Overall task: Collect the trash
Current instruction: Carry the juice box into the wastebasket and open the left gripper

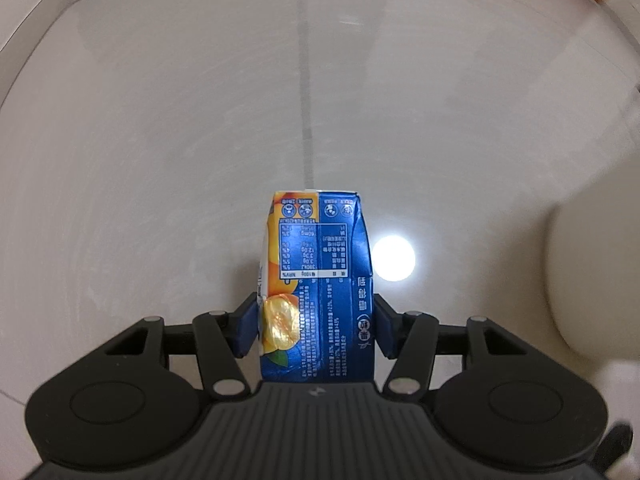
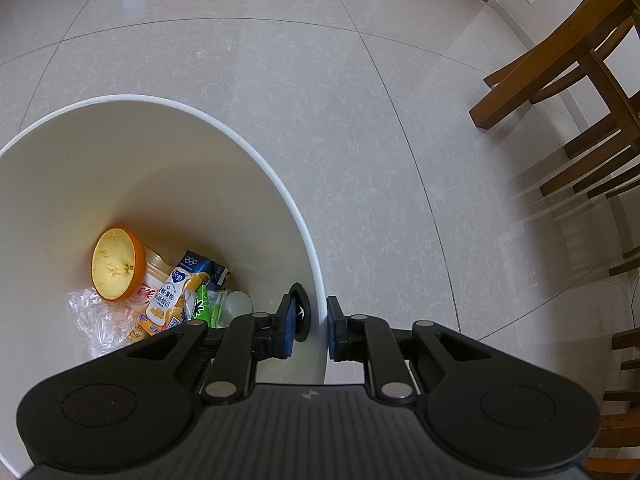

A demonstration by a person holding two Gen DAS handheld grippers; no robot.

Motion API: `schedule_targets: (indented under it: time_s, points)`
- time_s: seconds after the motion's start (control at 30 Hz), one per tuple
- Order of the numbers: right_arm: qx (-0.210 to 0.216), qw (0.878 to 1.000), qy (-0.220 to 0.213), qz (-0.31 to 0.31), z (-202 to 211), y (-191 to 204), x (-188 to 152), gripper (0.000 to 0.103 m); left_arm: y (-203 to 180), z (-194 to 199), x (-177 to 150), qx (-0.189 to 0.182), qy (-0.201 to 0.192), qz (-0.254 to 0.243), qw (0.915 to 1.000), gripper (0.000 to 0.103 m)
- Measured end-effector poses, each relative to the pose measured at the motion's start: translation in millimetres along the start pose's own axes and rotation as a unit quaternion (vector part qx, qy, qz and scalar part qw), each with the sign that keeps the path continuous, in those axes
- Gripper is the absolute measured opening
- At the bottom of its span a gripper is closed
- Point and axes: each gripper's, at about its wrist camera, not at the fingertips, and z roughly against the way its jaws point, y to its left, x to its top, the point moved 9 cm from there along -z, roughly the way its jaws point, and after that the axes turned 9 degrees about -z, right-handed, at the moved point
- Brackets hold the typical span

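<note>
A blue and orange drink carton [image 1: 320, 280] stands between the pads of my left gripper [image 1: 316, 324], which is shut on its lower sides above the pale tiled floor. In the right wrist view my right gripper [image 2: 310, 328] is shut on the rim of a cream trash bin [image 2: 316, 276], one pad inside the wall and one outside. Inside the bin lie an orange half [image 2: 118, 266], a yellow snack packet [image 2: 154, 284], another blue carton [image 2: 188, 284], green wrappers [image 2: 208, 304] and crumpled clear plastic [image 2: 92, 312].
Wooden chair legs [image 2: 568, 92] stand on the floor at the right of the right wrist view. A blurred cream shape [image 1: 592, 280] fills the right edge of the left wrist view. A lamp's bright reflection [image 1: 394, 258] shines on the tiles beside the carton.
</note>
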Motion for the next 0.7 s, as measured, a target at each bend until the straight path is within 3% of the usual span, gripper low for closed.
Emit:
schedule_targets:
  time_s: [0.2, 0.4, 0.53, 0.7]
  points:
    - [0.0, 1.0, 0.001, -0.001, -1, 0, 0, 0.019, -35, 55, 14, -0.039, -0.015, -0.086, 0.9954, 0.056]
    - [0.0, 1.0, -0.001, -0.001, 0, 0, 0, 0.019, -70, 120, 29, -0.081, -0.021, -0.165, 0.9828, 0.056]
    - [0.0, 1.0, -0.001, 0.0, 0, 0, -1, 0.019, -98, 171, 45, -0.108, -0.038, -0.209, 0.9711, 0.056]
    - [0.001, 1.0, -0.001, -0.001, 0, 0, -1, 0.019, -147, 236, 69, -0.15, -0.087, -0.271, 0.9468, 0.056]
